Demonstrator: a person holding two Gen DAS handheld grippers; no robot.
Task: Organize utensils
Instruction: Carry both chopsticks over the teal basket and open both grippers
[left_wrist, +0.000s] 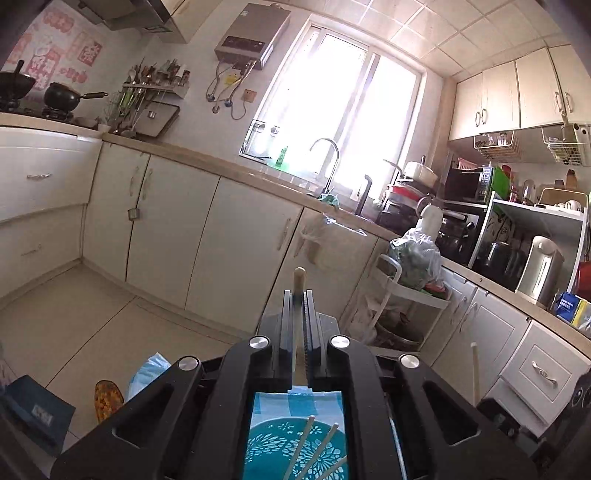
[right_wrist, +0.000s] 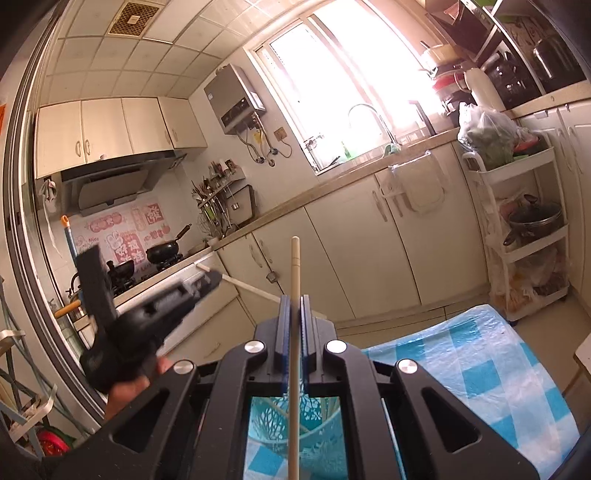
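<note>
- Two grippers, each clamped on a single pale chopstick: the left gripper (left_wrist: 297, 295) pinches its chopstick (left_wrist: 298, 280) so only the tip pokes past the jaws; the right gripper (right_wrist: 294, 301) grips a longer chopstick (right_wrist: 294, 273) running straight through.
- Both point up and outward over the kitchen (the left one shows off to the right gripper's left side, tilted).
- Below each sits a teal perforated utensil holder (left_wrist: 273, 446) with more chopsticks (left_wrist: 325, 441) inside, on a blue checked tablecloth (right_wrist: 476, 373).
- Beyond: cream cabinets (left_wrist: 236, 240), bright window (left_wrist: 332, 99).
</note>
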